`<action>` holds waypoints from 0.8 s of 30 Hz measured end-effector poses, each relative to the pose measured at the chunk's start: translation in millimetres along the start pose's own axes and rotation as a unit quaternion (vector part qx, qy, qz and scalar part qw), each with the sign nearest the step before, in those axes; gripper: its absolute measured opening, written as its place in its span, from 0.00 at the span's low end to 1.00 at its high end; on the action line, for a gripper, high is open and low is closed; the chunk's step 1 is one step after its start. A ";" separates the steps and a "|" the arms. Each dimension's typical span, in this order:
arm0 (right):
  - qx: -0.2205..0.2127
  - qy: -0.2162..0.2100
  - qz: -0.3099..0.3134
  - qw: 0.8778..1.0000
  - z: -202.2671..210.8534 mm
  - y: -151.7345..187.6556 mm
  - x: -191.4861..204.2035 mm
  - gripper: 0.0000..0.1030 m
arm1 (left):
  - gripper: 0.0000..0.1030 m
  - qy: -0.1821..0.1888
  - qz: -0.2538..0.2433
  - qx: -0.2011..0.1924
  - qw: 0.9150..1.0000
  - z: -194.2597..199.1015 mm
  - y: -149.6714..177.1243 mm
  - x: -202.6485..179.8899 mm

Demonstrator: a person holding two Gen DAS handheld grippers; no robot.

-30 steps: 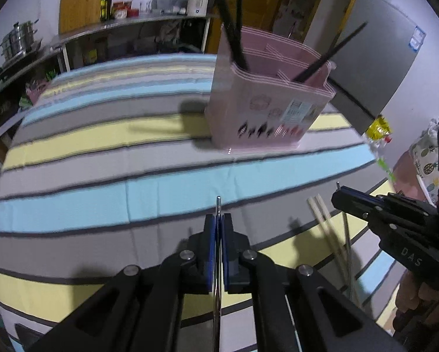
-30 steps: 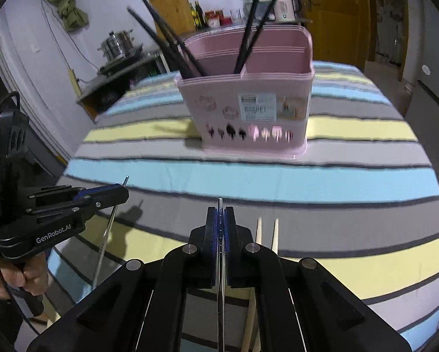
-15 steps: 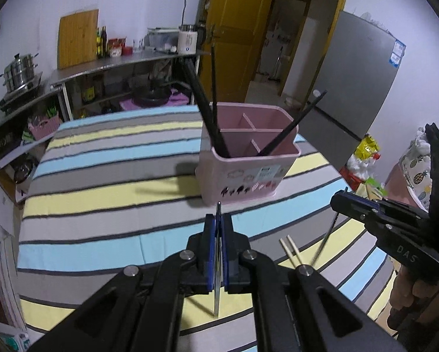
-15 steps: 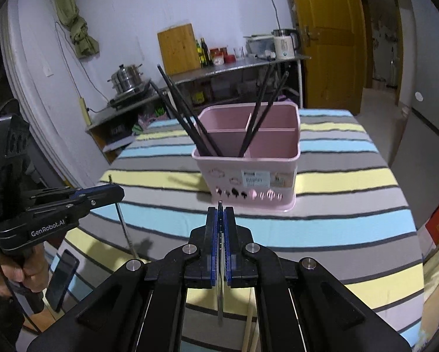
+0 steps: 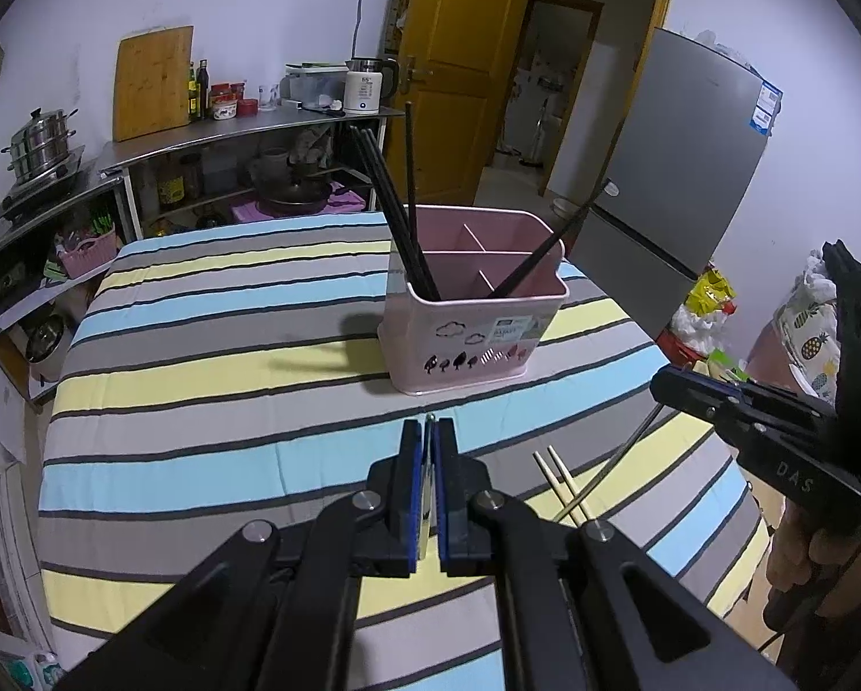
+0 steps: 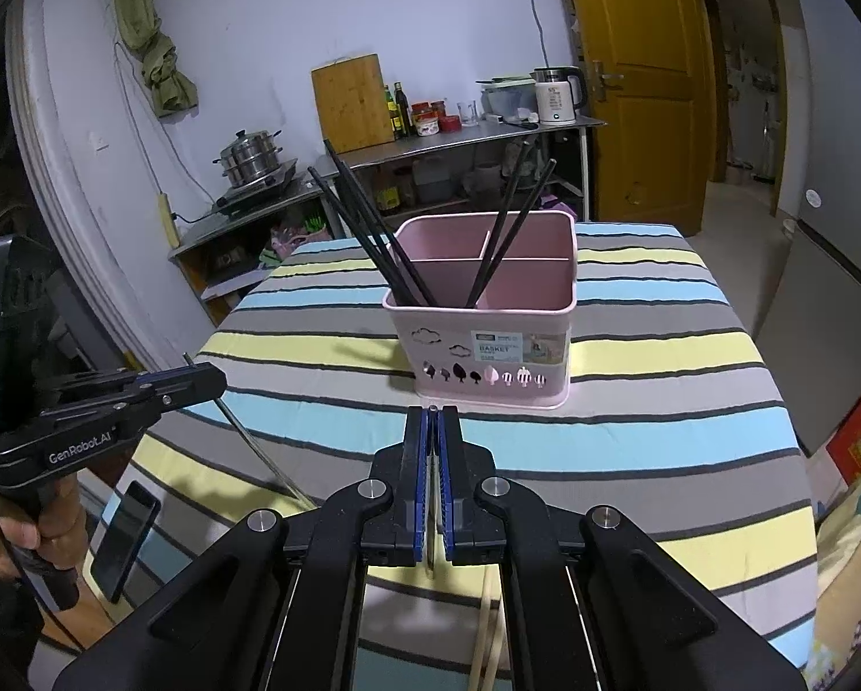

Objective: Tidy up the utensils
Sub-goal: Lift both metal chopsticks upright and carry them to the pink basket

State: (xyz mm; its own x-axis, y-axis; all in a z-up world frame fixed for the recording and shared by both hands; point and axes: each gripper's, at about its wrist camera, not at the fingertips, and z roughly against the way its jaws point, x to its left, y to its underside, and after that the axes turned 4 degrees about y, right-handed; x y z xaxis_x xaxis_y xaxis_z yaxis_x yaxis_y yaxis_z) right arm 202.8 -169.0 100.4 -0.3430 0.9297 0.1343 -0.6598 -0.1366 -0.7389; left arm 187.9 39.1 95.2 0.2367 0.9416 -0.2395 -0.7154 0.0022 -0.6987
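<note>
Standing on the striped tablecloth (image 5: 212, 380), the pink basket (image 5: 476, 340) sits toward the twelve o'clock side of the table in both wrist views, its inside split into compartments. Several black chopsticks (image 5: 396, 213) lean out of its near-left compartment toward eleven o'clock, and more black ones (image 6: 511, 230) lean toward one o'clock from the right side. Nearer the cameras, a pair of wooden chopsticks (image 5: 560, 481) lies flat on the cloth at about four o'clock from the left gripper's tips.

The left gripper (image 5: 429, 432) has its jaws pressed together on a thin metal chopstick (image 5: 426, 495), whose tip pokes just above the blue pads. From the right wrist camera the same stick (image 6: 258, 449) hangs down and toward five o'clock below that gripper. The right gripper (image 6: 432, 420) is likewise clamped narrow on a second thin metal stick (image 6: 432, 495); in the left view this stick (image 5: 620, 460) slants down toward seven o'clock. A dark phone (image 6: 124, 538) lies at the table's eight o'clock edge. A hand (image 6: 22, 535) grips the left tool's handle.
</note>
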 end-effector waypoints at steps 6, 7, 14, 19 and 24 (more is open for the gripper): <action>-0.009 0.002 0.001 1.000 11.1 0.9 1.7 0.03 | 0.04 0.000 0.004 -0.003 1.000 8.6 1.6 -2.3; -0.013 0.001 0.002 1.000 13.7 -0.4 3.1 0.03 | 0.04 0.001 0.005 -0.006 1.000 11.1 0.3 -2.9; -0.040 -0.001 0.002 0.999 28.2 -11.5 6.5 0.03 | 0.04 0.007 0.006 -0.028 1.000 25.6 -12.5 -10.7; -0.061 -0.004 -0.004 0.998 32.9 -22.8 5.7 0.03 | 0.04 0.018 0.013 -0.041 0.999 27.0 -27.8 -12.6; -0.079 -0.006 -0.016 0.997 34.1 -40.0 -0.4 0.03 | 0.04 0.030 0.030 -0.057 0.997 24.0 -45.4 -10.5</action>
State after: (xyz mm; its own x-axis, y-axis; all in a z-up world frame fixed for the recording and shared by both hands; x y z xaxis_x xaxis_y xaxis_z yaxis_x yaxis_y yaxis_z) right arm 206.6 -175.6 152.4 -0.3314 0.9287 0.1667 -0.5577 -0.0503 -0.8285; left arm 202.2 37.3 145.6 0.2368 0.9171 -0.3206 -0.6512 -0.0951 -0.7529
